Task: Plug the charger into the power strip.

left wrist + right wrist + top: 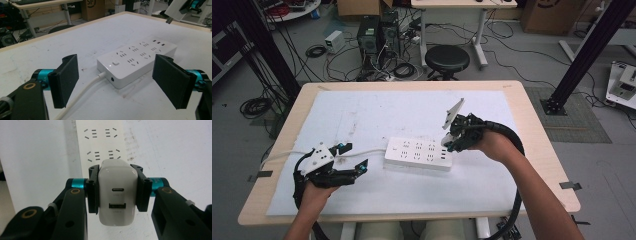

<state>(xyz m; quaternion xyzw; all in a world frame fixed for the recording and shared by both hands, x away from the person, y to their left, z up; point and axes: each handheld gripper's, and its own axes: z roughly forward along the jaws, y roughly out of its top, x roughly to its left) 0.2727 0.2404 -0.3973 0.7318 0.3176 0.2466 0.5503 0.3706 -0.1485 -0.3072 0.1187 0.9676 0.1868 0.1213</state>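
A white power strip (418, 154) lies in the middle of the white mat, its white cable (82, 93) running off to the left. My right gripper (451, 141) hovers over the strip's right end, shut on a white USB charger (117, 192) whose two ports face the camera. The strip's sockets (101, 143) lie just beyond the charger. My left gripper (354, 156) rests at the strip's left, open, with nothing held; in the left gripper view the strip (137, 60) and its cable end lie ahead between the two pads (65, 80).
A white mat (362, 115) covers most of the wooden table (532, 145). Beyond the far edge stand a black stool (447, 59), computer towers and loose cables on the floor.
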